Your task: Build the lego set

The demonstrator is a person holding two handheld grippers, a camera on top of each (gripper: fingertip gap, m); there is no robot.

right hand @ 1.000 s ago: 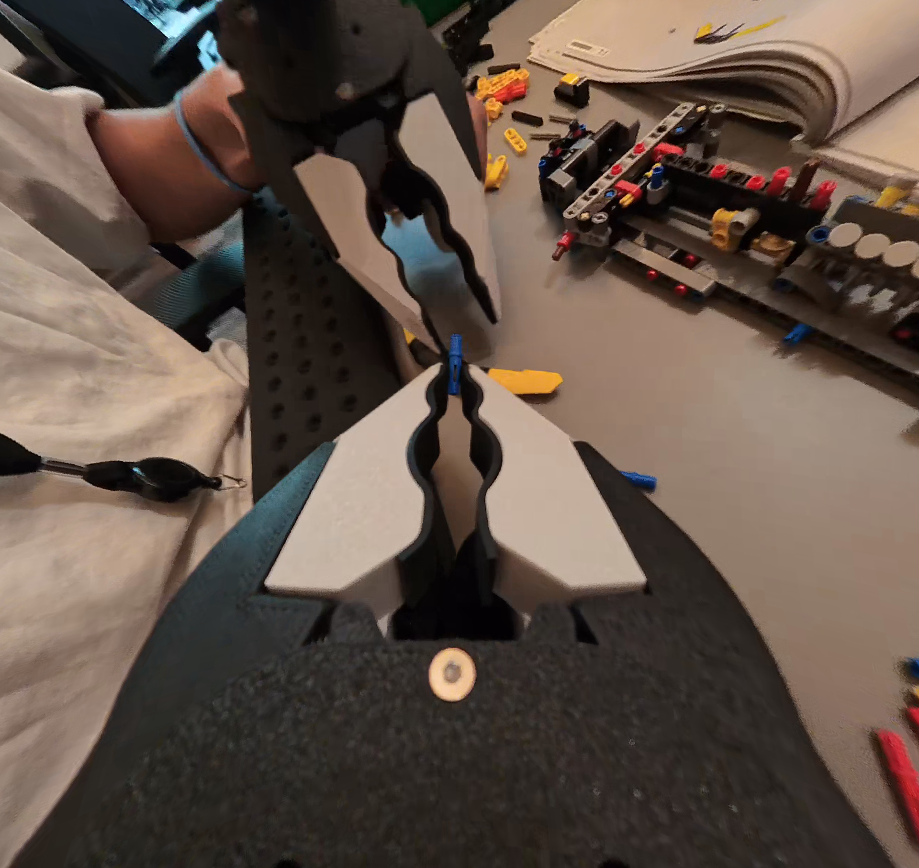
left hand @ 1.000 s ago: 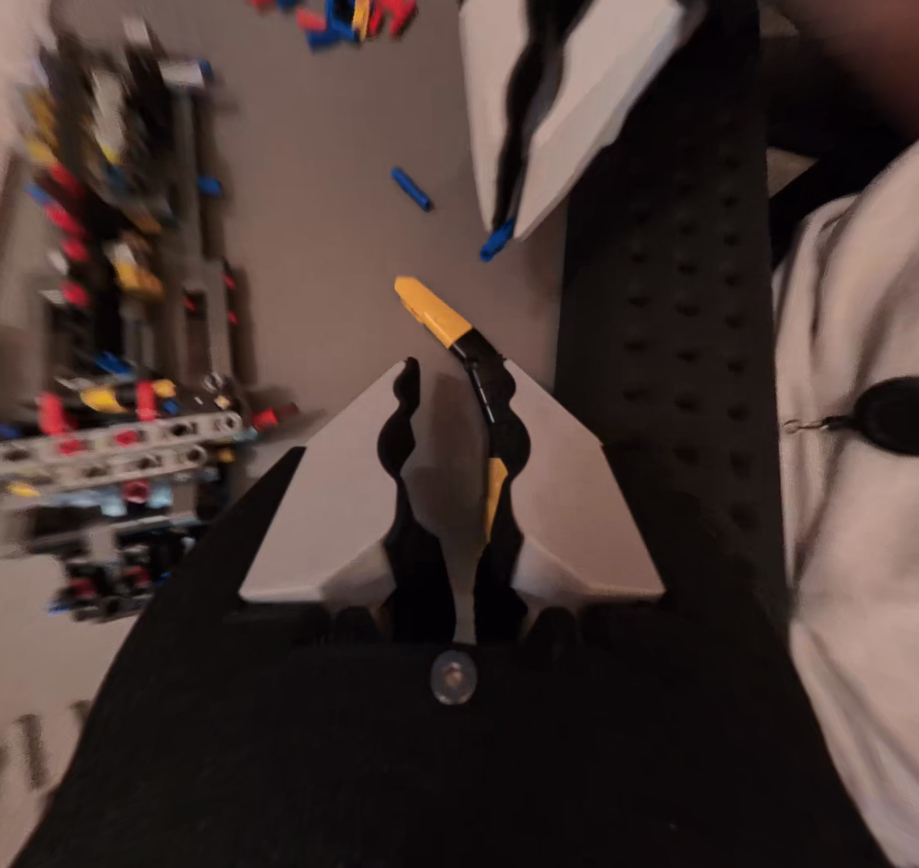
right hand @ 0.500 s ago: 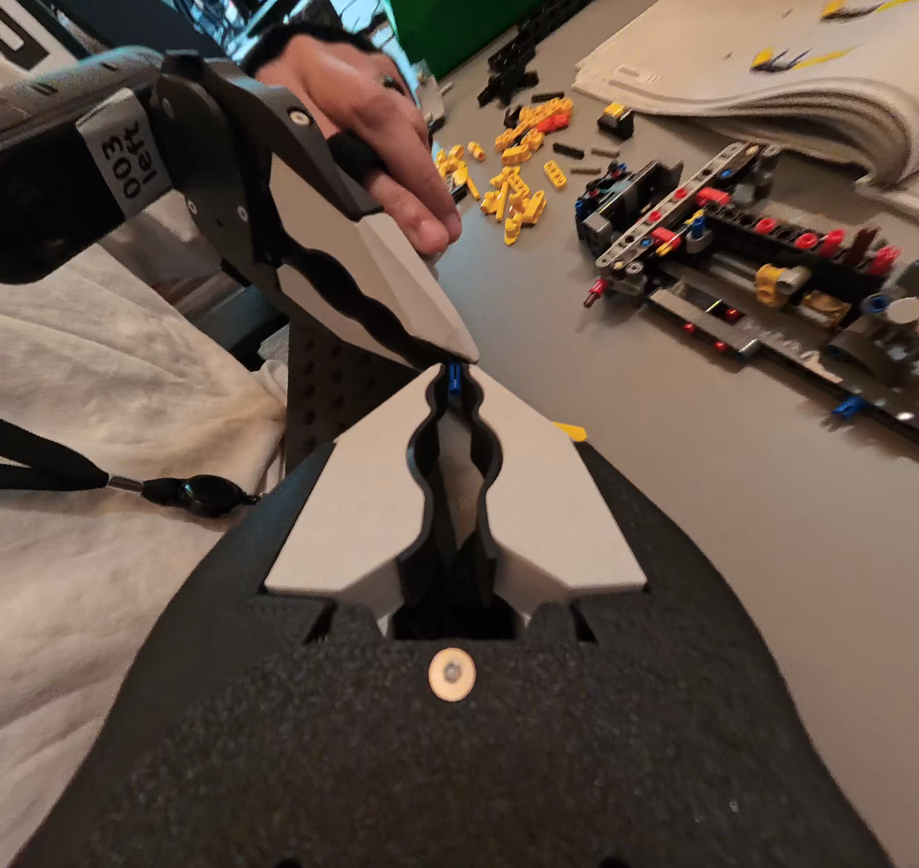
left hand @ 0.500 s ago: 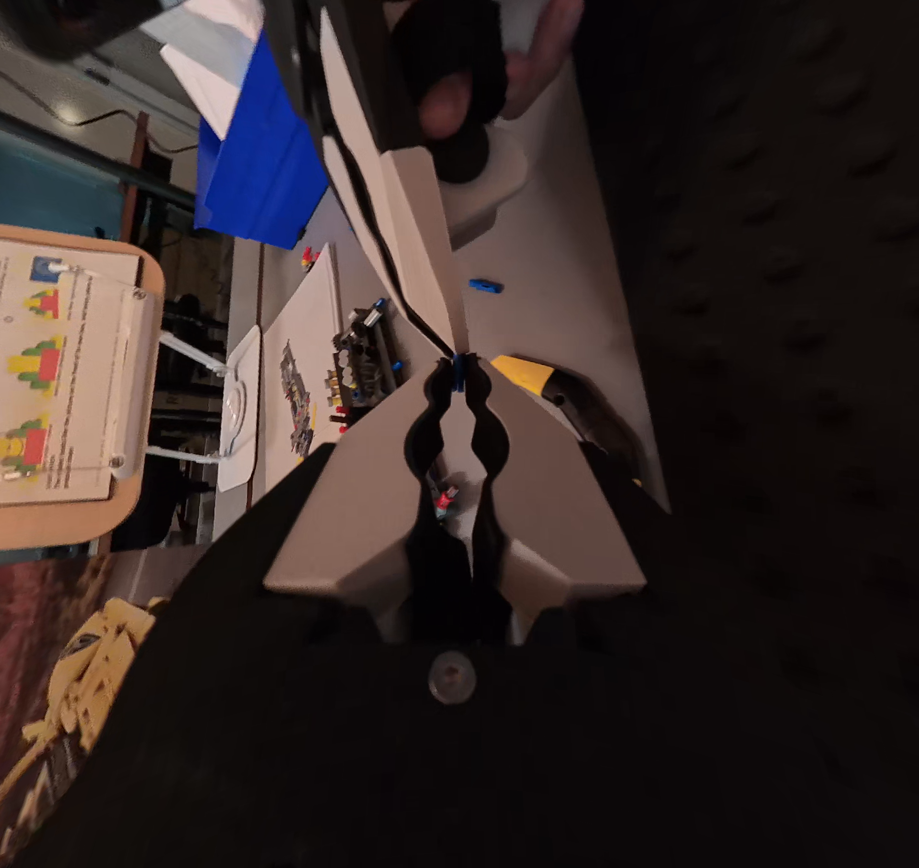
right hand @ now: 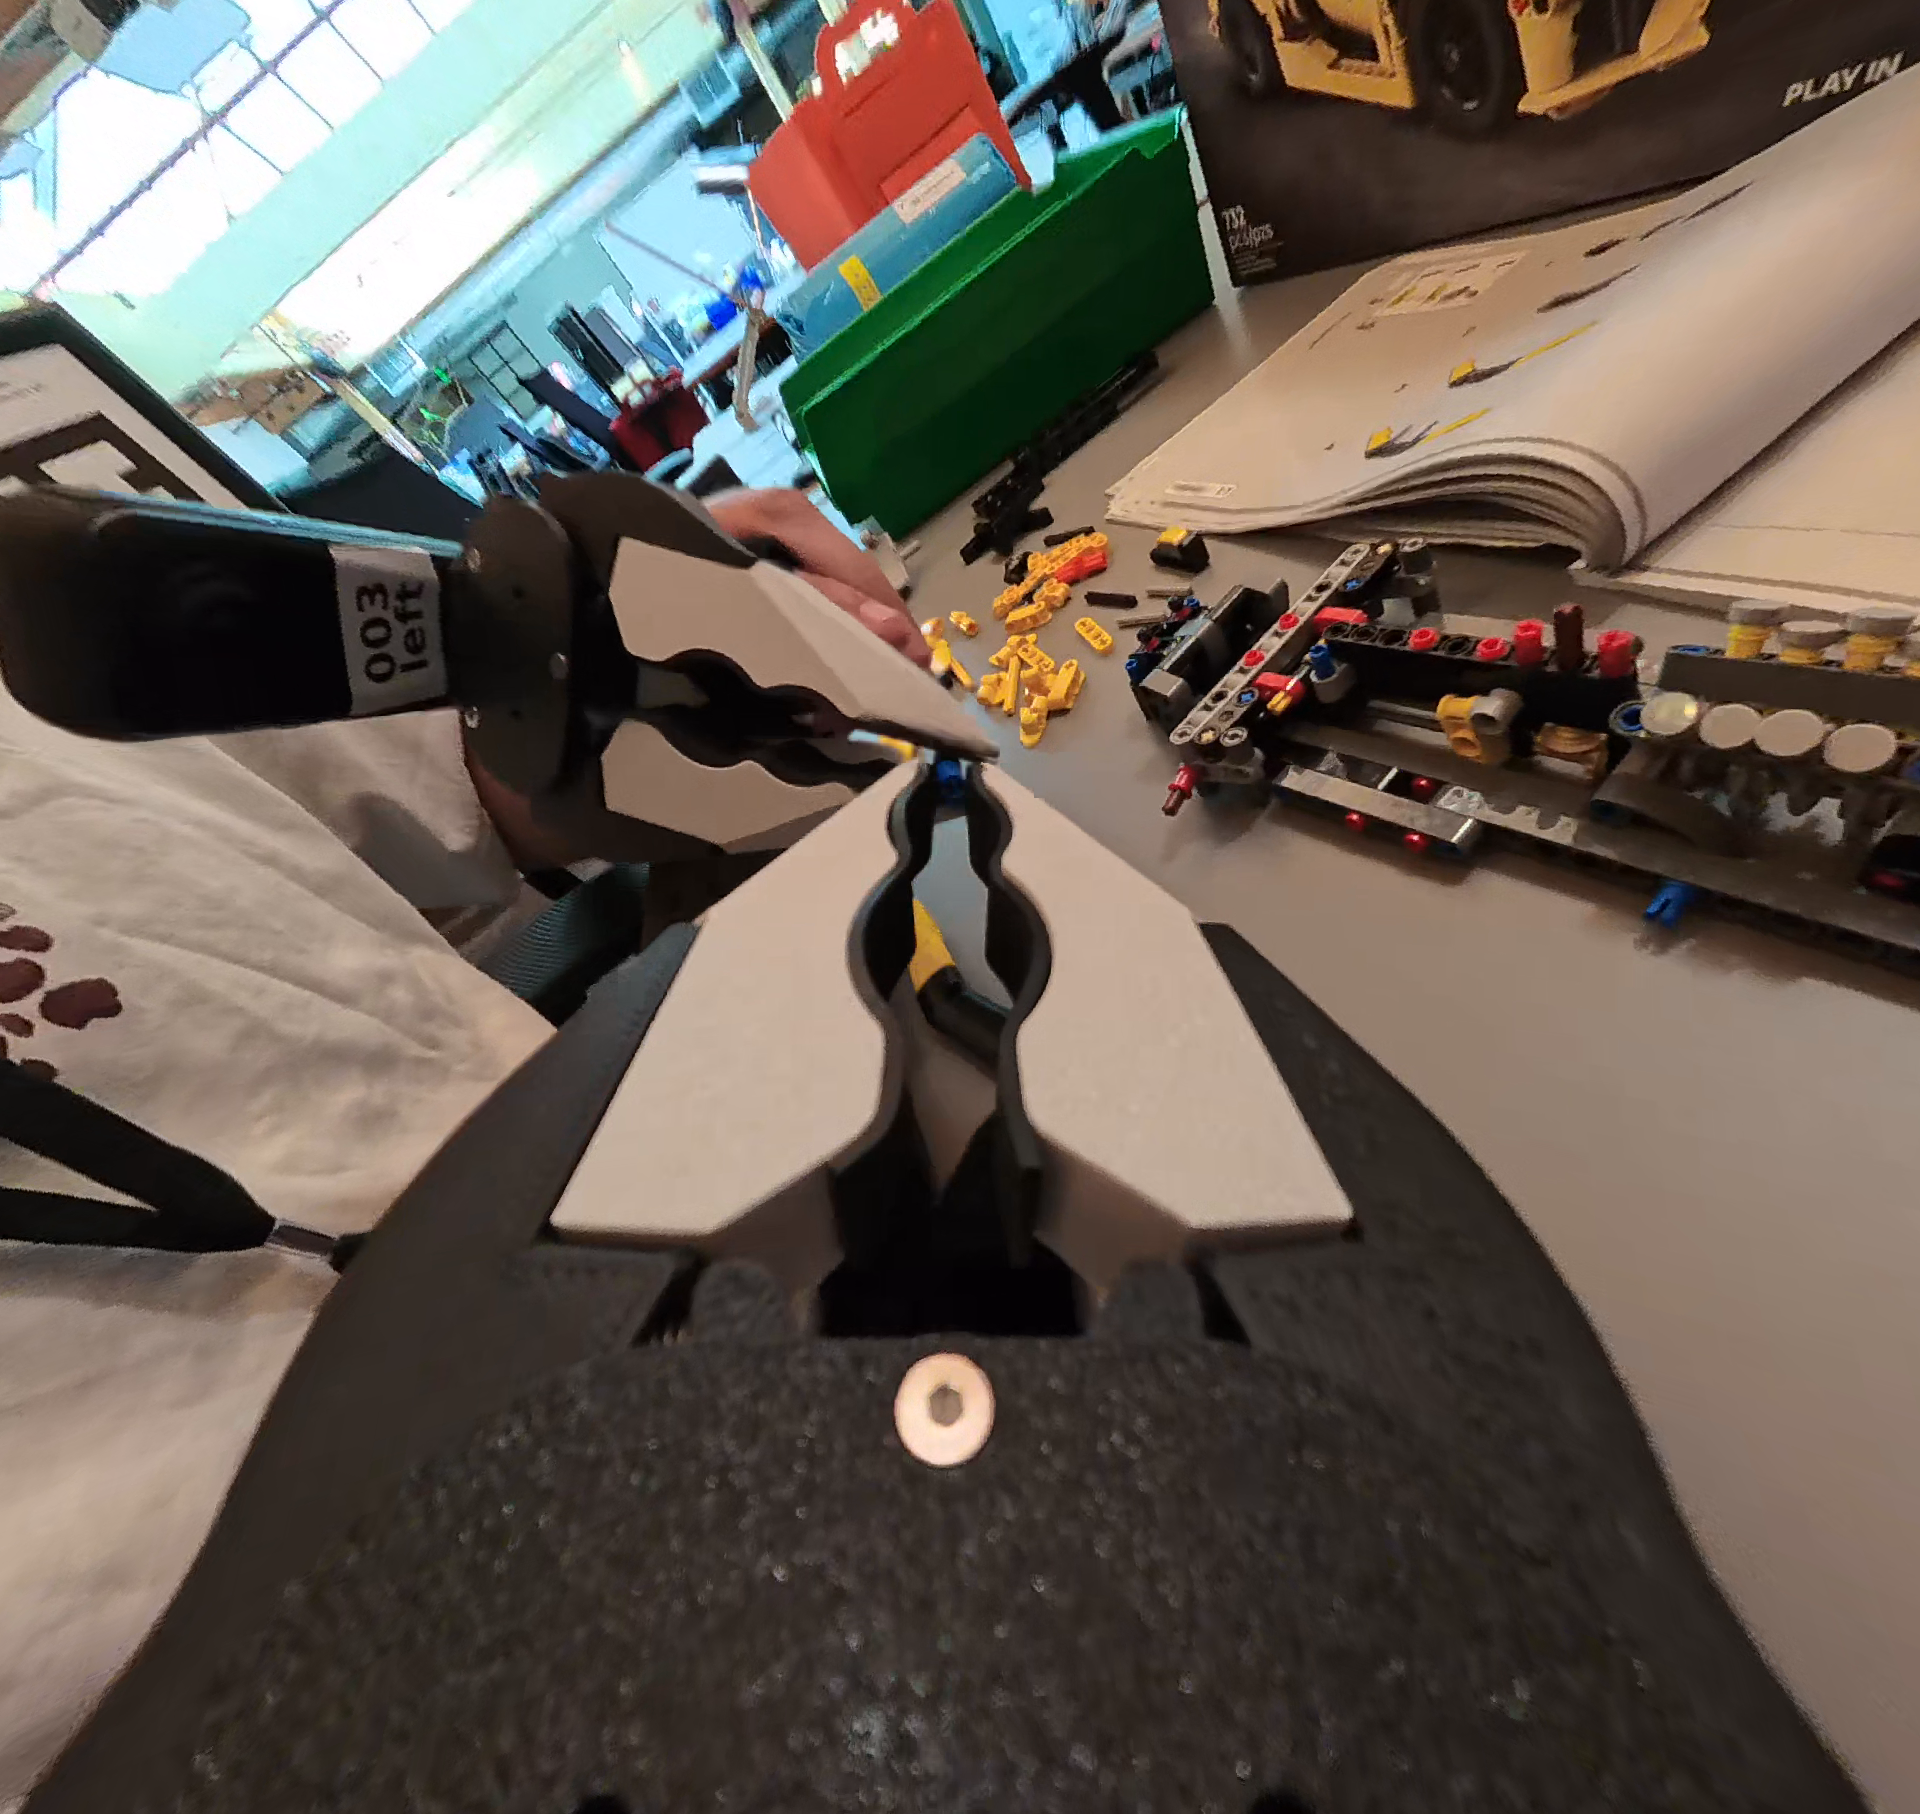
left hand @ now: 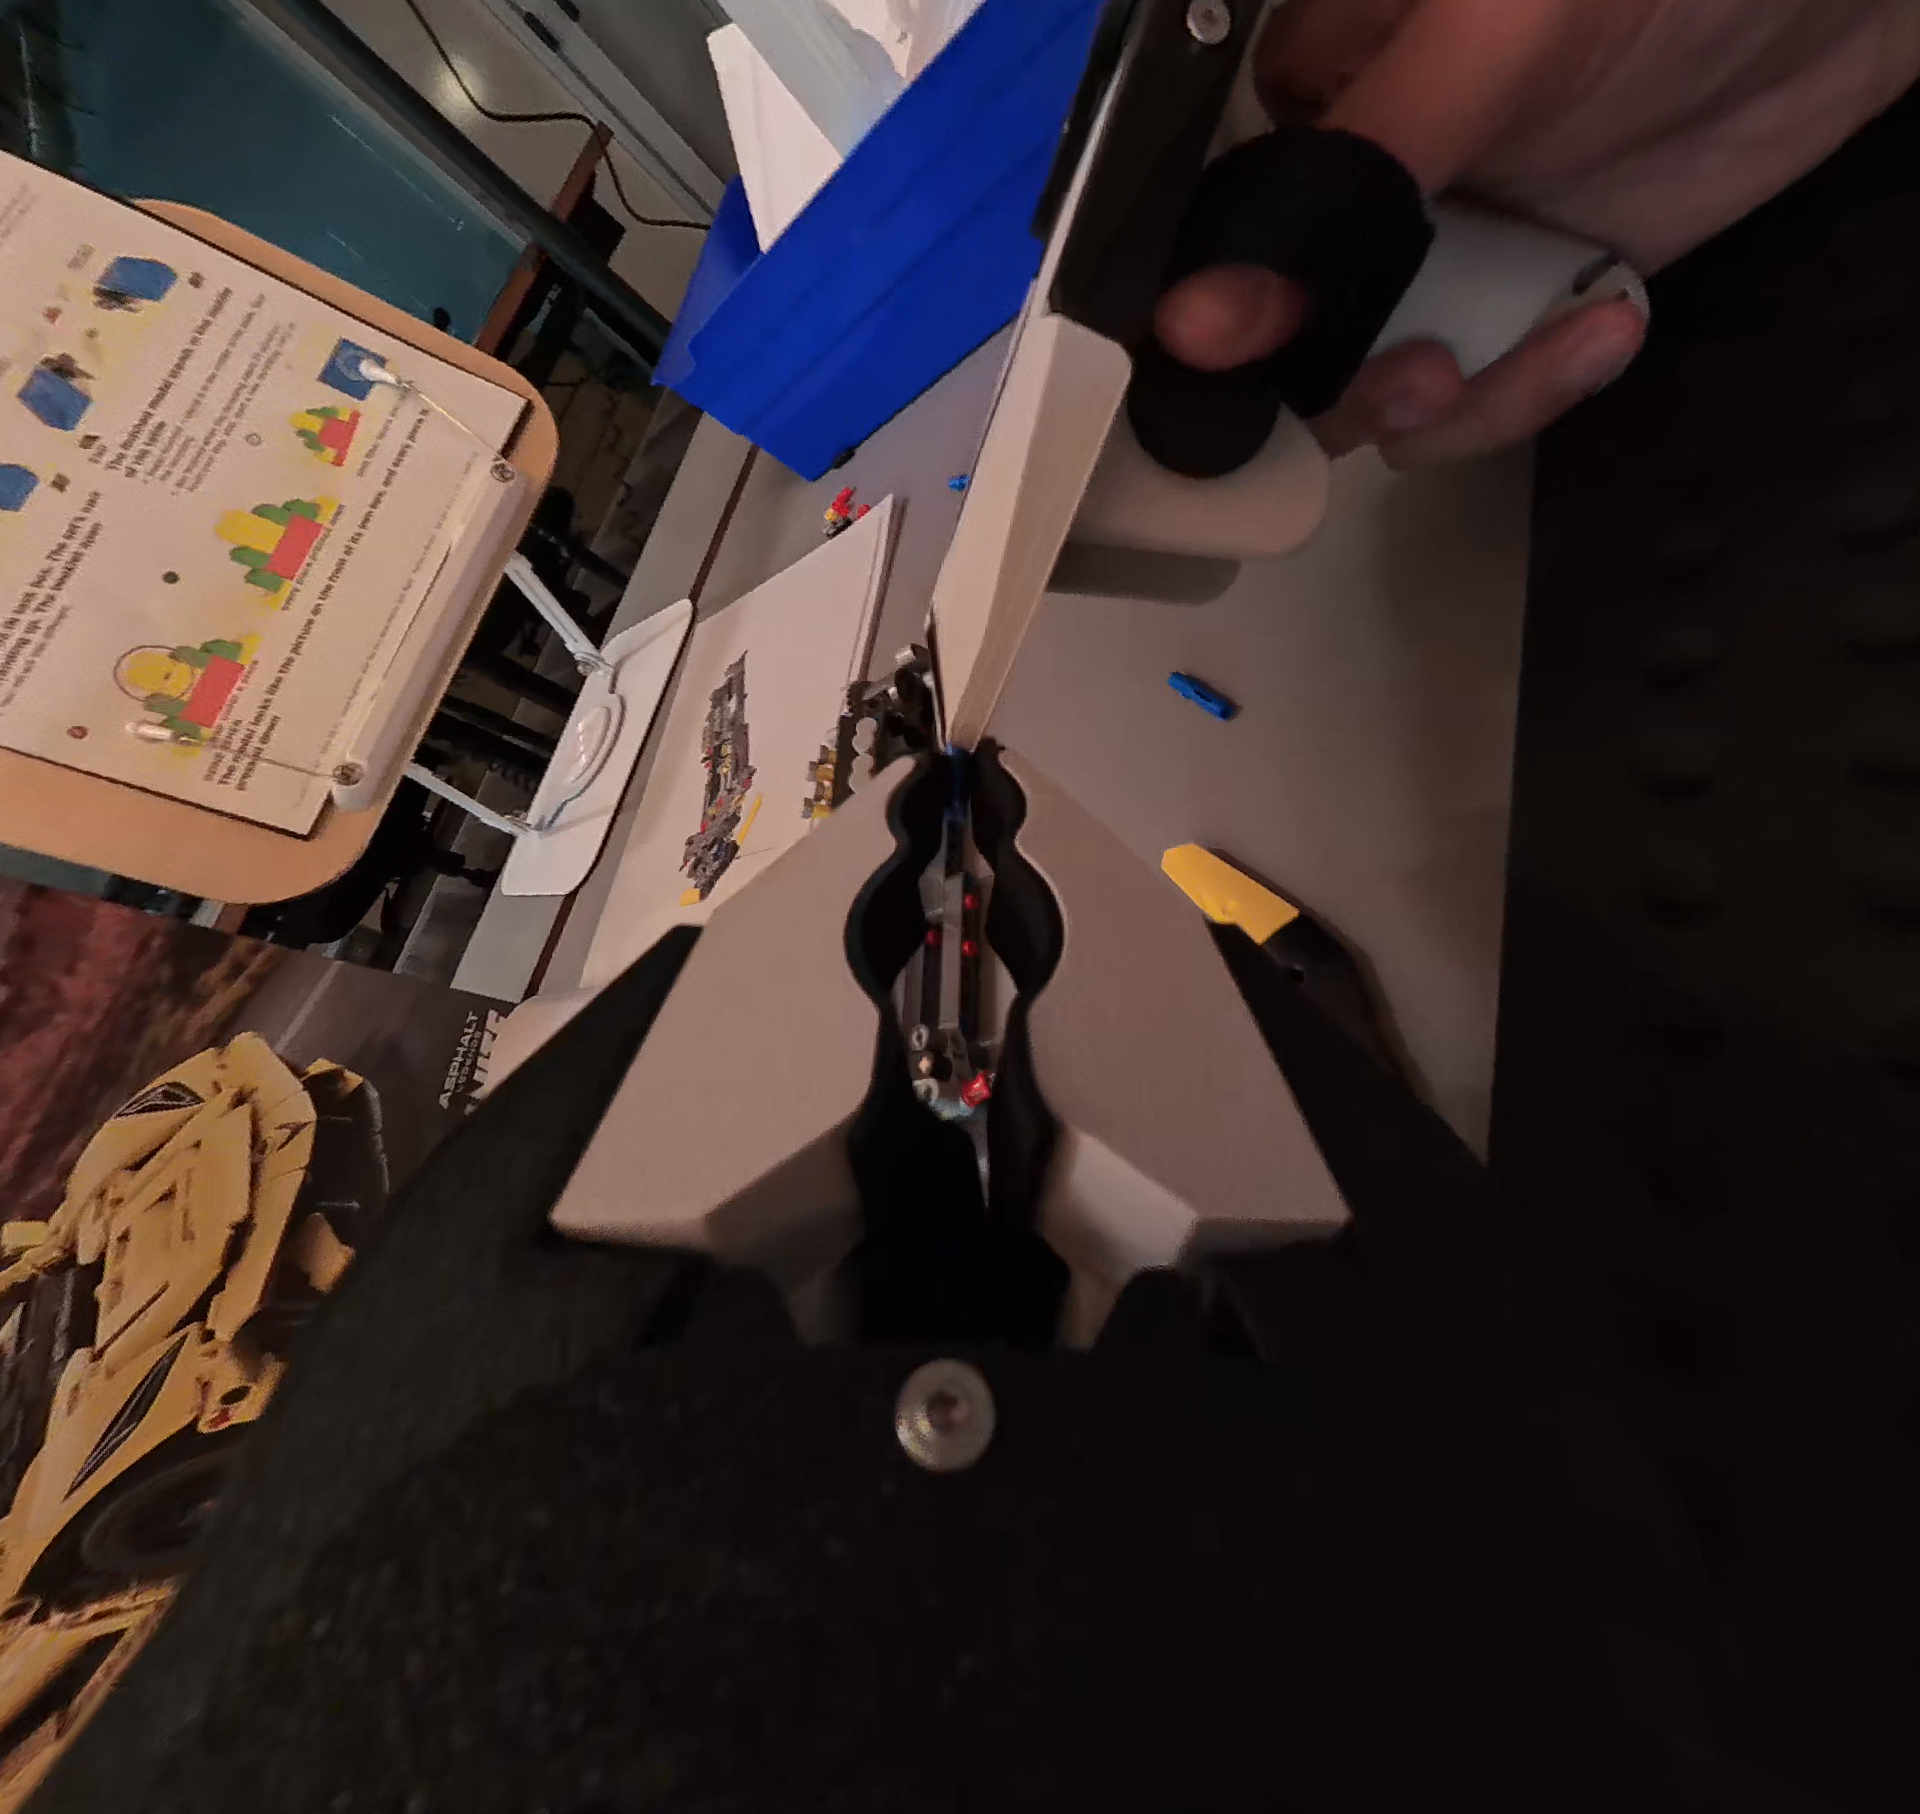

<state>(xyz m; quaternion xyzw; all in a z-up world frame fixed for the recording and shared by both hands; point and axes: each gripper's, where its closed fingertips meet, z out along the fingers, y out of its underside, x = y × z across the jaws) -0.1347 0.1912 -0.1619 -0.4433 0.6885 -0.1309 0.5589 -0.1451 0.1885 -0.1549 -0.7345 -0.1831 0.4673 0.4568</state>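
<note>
My right fingers (right hand: pixel 951 777) pinch an upright blue pin (right hand: pixel 948 775); my left fingers (right hand: pixel 935 738), nearly closed, meet its tip from the left.

A second back the left gripper (right hand: pixel 935 741) stood apart from the right gripper (right hand: pixel 951 777), holding the yellow-and-black piece (left hand: pixel 1226 894); that piece now lies on the table (left hand: pixel 1351 777). Left gripper swung round, tips meeting the right's at the blue pin (right hand: pixel 948 775). Right gripper tilted up; the box (right hand: pixel 1558 50) and green bin (right hand: pixel 997 351) came into its view.
</note>
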